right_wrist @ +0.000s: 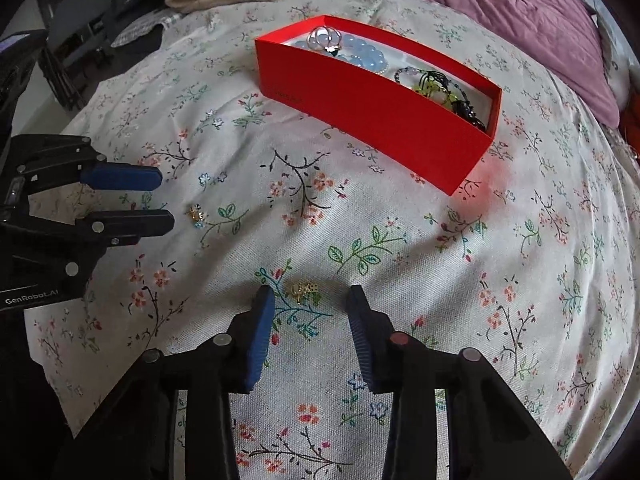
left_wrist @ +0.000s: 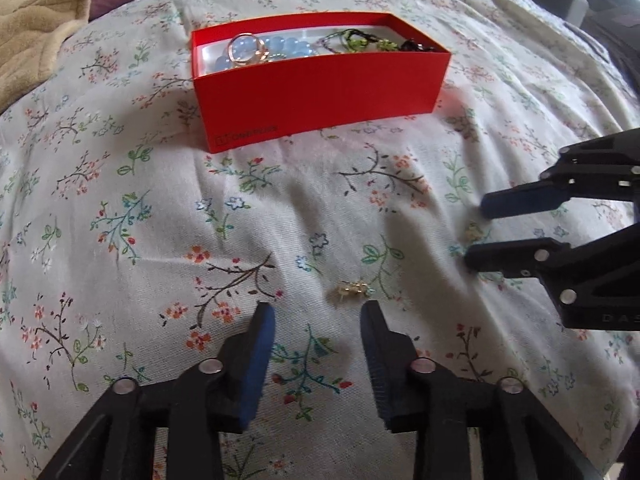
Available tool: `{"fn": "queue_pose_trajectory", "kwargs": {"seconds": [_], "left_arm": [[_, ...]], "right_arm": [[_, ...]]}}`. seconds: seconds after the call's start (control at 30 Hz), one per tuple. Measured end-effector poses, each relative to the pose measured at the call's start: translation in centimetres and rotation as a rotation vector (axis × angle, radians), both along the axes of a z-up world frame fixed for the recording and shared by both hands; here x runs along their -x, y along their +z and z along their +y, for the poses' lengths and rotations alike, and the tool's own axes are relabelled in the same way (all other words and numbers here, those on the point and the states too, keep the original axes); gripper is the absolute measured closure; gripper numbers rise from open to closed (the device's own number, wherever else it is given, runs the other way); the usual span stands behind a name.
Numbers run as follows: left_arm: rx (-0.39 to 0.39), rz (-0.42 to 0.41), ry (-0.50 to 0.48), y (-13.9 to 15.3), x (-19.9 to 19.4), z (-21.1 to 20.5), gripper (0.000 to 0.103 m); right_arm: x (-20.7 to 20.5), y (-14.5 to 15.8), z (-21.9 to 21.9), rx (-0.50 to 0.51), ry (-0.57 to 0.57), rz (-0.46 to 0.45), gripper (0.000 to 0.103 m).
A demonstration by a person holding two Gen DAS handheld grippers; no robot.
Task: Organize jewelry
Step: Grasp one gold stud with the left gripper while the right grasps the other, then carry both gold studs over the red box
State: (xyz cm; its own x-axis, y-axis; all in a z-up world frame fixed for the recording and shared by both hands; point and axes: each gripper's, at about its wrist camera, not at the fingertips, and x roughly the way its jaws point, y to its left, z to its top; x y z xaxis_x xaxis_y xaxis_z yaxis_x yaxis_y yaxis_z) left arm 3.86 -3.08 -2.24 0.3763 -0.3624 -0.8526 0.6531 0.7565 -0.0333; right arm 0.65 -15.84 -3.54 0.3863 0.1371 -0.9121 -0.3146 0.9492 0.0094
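Two small gold earrings on the floral bedspread [left_wrist: 168, 216], none held. Left tongs [left_wrist: 318, 314] spread, nothing between the pads, one earring [left_wrist: 352, 290] just ahead of the tips and slightly toward the right-hand pad. Right tongs [right_wrist: 310, 300] spread too, hovering over the second earring [right_wrist: 302, 292], which sits between the tips near the left-hand pad, not pinched. Red box [left_wrist: 320, 96] farther back on the bed, open-topped, already holding blue beads [left_wrist: 280, 46], a round gold-rimmed piece [left_wrist: 246, 50], green and dark strands [left_wrist: 360, 42]. Likely trouble from here: closing off-centre and flicking the tiny piece sideways, since each one lies nearer one pad than the other; pressing down into soft, yielding cloth and burying the piece in a fold; catching a pinch of fabric together with the metal; losing sight of a dropped piece against the busy flower print, gold on pale cloth with orange and green sprigs. Also possible: the two tongs crowding each other, being near on the same patch of bed. Materials: woven cotton-like cover, matte, slightly wrinkled; stiff smooth cardboard box with sharp corners and a white lining; glossy round translucent beads; small, knobbly, shiny metal earrings with thin posts; ribbed blue pads on black plastic fingers.
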Motion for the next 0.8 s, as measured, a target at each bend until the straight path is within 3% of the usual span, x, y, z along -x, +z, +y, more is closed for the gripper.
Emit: {"fn": "queue_pose_trajectory", "kwargs": {"seconds": [0.17,0.4,0.57,0.8], "left_arm": [[-0.011,0.007,-0.036,-0.2,0.4,-0.5,0.059],[0.016,0.035,-0.052,-0.4,0.5,-1.1,0.059],[-0.006,0.027,-0.071,-1.0,0.9,-2.2,0.060],[-0.010,0.019,-0.040,-1.3,0.2,-2.9,0.081]], "right_arm": [[0.1,-0.1,0.6,-0.021,0.041,-0.001,0.093],[0.5,0.5,0.1,-0.026,0.025,-0.018,0.093],[1.8,1.5,-1.4,-0.045,0.011,-0.032,0.093],[2.7,2.9,-2.4,-0.059,0.010,-0.057,0.093]]}}
